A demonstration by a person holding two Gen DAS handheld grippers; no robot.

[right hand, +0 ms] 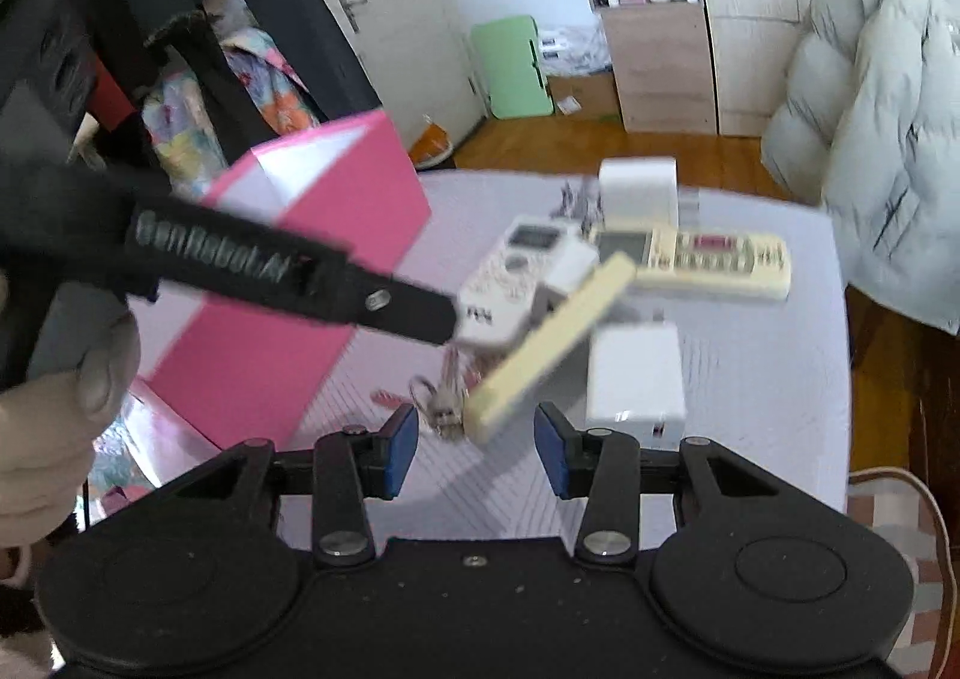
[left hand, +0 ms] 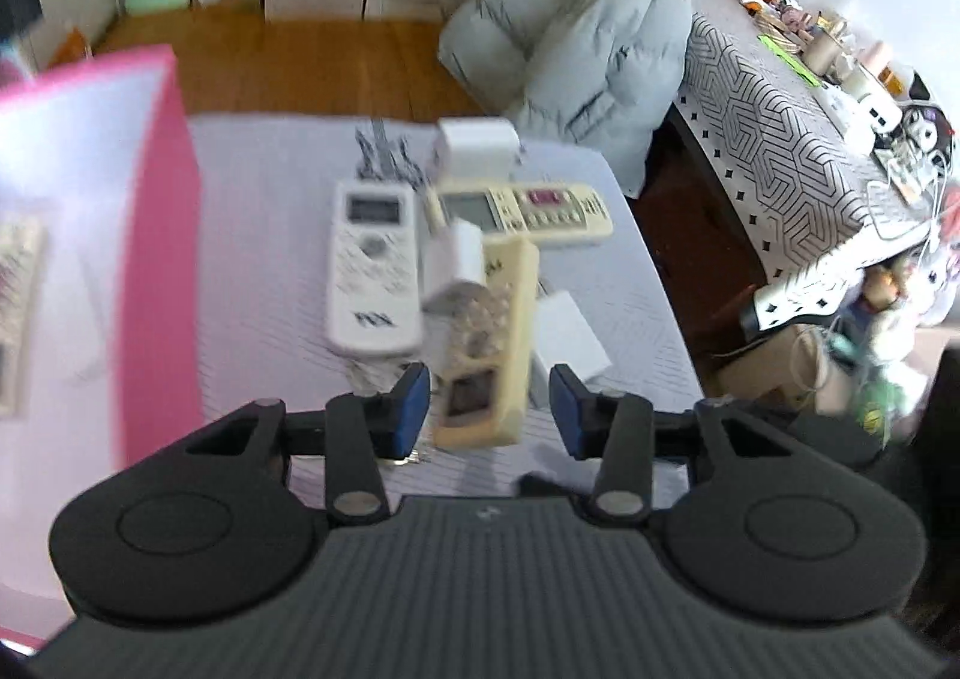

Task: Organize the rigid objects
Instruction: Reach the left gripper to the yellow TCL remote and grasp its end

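A yellowed cream rectangular remote control (left hand: 486, 343) lay tilted across a white remote (left hand: 373, 277) on the pale lilac bench (left hand: 270, 235), its near end between the left hand-held gripper's (left hand: 489, 409) parted blue pads, neither visibly pressing it. The right hand-held gripper (right hand: 477, 448) stood open, empty. A pink open box (right hand: 336, 235) stood beside the pile.

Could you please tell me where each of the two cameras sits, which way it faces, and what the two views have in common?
Left wrist: sits on the left gripper, looking down over the table past its own blue-padded fingers.
Right wrist: sits on the right gripper, facing the same table; the left gripper and a hand show at the left.
Shared: pink box, white remote, two cream remotes, white adapters, grey puffer jacket.
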